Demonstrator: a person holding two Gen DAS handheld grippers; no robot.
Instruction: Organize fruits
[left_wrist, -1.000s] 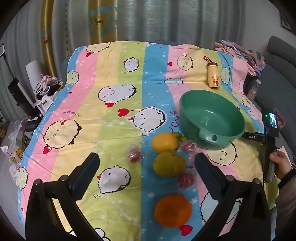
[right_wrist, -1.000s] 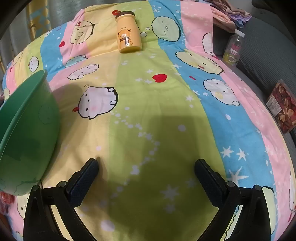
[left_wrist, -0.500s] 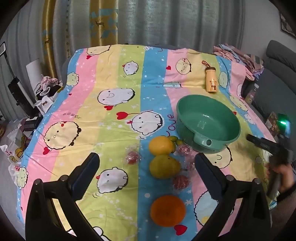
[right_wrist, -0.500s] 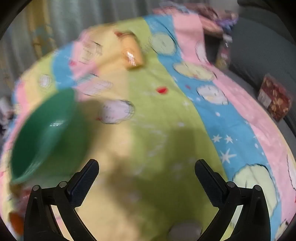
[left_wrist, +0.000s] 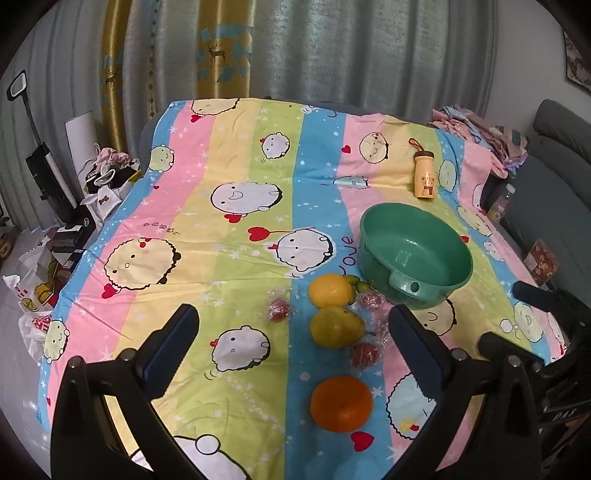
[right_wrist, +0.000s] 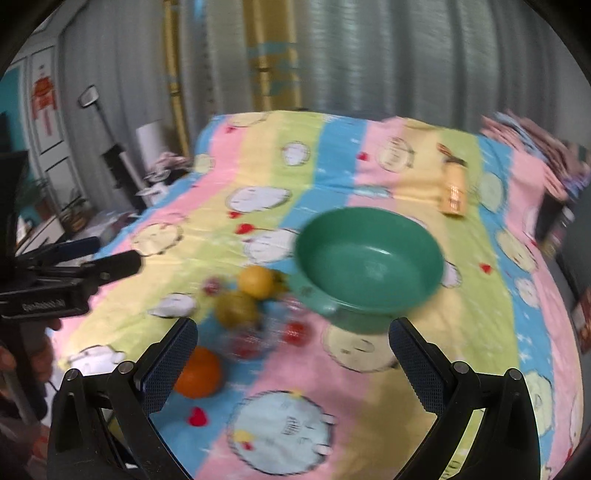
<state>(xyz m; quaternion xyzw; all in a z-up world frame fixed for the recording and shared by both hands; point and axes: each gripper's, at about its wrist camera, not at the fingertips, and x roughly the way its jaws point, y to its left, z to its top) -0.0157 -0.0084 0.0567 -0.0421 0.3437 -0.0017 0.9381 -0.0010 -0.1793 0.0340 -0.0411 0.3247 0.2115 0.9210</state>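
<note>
An empty green bowl (left_wrist: 415, 253) (right_wrist: 369, 260) sits on the striped cartoon cloth (left_wrist: 229, 243). Left of and in front of it lie a lemon (left_wrist: 330, 290) (right_wrist: 256, 282), a yellow-green pear (left_wrist: 337, 327) (right_wrist: 236, 309), an orange (left_wrist: 340, 403) (right_wrist: 198, 372), small green fruits (left_wrist: 356, 284) and three wrapped red fruits (left_wrist: 279, 309). My left gripper (left_wrist: 293, 341) is open and empty, held above the near cloth edge. My right gripper (right_wrist: 293, 352) is open and empty, held in front of the bowl. The right wrist view is blurred.
A small yellow bear bottle (left_wrist: 424, 176) (right_wrist: 454, 192) lies behind the bowl. Folded clothes (left_wrist: 480, 129) and a grey sofa (left_wrist: 554, 173) are at the right. Bags and boxes (left_wrist: 74, 221) clutter the floor at the left. Curtains hang behind.
My right gripper has swung up and to the left, from facing the bare cloth beside the bowl to facing the bowl and fruits. My left gripper has drawn back and risen a little.
</note>
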